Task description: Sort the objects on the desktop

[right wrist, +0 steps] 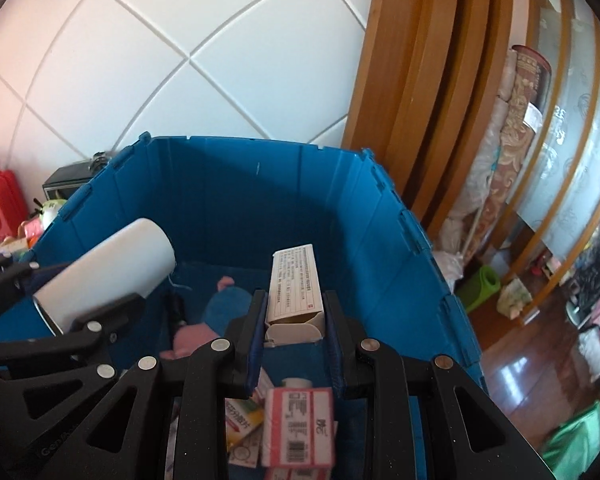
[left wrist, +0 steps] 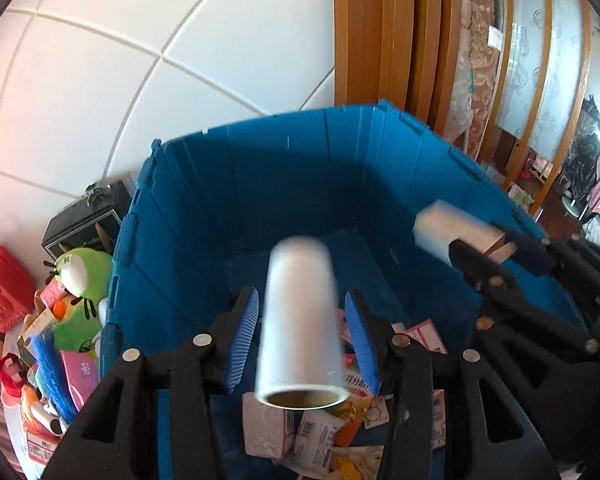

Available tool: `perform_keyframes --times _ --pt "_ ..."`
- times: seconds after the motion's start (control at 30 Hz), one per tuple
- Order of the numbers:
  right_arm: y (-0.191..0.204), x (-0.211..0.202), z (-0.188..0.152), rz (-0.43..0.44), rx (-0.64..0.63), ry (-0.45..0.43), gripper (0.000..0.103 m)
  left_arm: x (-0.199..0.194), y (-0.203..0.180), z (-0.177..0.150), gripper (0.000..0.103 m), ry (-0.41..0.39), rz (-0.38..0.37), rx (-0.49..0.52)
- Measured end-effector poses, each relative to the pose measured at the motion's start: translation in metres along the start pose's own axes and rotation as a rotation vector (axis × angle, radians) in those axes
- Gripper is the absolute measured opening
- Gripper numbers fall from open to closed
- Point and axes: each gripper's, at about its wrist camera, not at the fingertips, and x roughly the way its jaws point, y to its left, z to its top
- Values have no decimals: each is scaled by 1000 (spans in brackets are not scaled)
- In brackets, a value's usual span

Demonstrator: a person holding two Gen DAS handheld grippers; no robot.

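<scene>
A white roll (left wrist: pixel 300 320) with a cardboard core sits between the blue pads of my left gripper (left wrist: pixel 302 294), which is shut on it. The roll looks blurred in the left wrist view. In the right wrist view the same roll (right wrist: pixel 108 268) shows at the left, with a black finger (right wrist: pixel 100 318) across it. My right gripper (right wrist: pixel 295 294) is shut on a long white printed box (right wrist: pixel 296 284) with its end flap open. That box (left wrist: pixel 440 232) also shows at the right of the left wrist view. Both grippers hang over the open blue crate (left wrist: pixel 300 180) (right wrist: pixel 240 200).
Cartons and packets (left wrist: pixel 320 432) lie in the crate with a pink-and-white box (right wrist: pixel 296 424) and a blue and pink plush (right wrist: pixel 220 312). Left of the crate are a green plush (left wrist: pixel 80 276), a red case (left wrist: pixel 4 288) and a black box (left wrist: pixel 88 220). A wooden frame (left wrist: pixel 380 32) stands behind.
</scene>
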Motion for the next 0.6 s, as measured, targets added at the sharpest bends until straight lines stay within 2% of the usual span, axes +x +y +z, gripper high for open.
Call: perform_keyframes --times 0.03,0.1,0.13,0.2,0.23,0.3,0.43,0.5,0.6 --pt "0 -1 -1 -11 -5 -3 31 0 1 1 47 -3 3 -2" --pt "-1 0 -1 -30 -8 -6 48 0 1 3 47 0 30 -4" --pt "-4 0 -1 -46 -6 -11 53 0 3 3 47 0 35 -13" --pt "-9 -4 -2 -68 1 -19 74 -3 6 4 47 -1 22 -36" --pt "-11 -6 -1 -70 4 -23 77 -5 8 3 47 -7 13 -47" --pt "-16 -14 -2 -72 13 -40 91 -9 12 3 47 -17 7 -54" --pt "-16 -33 -6 -82 11 -81 102 -36 17 -8 47 -98 11 -59" --pt "-14 -45 -10 -78 16 -103 103 -53 20 -18 48 -142 6 -63" --pt "-10 -60 -18 -64 21 -125 103 -82 25 -35 61 -221 -7 -60"
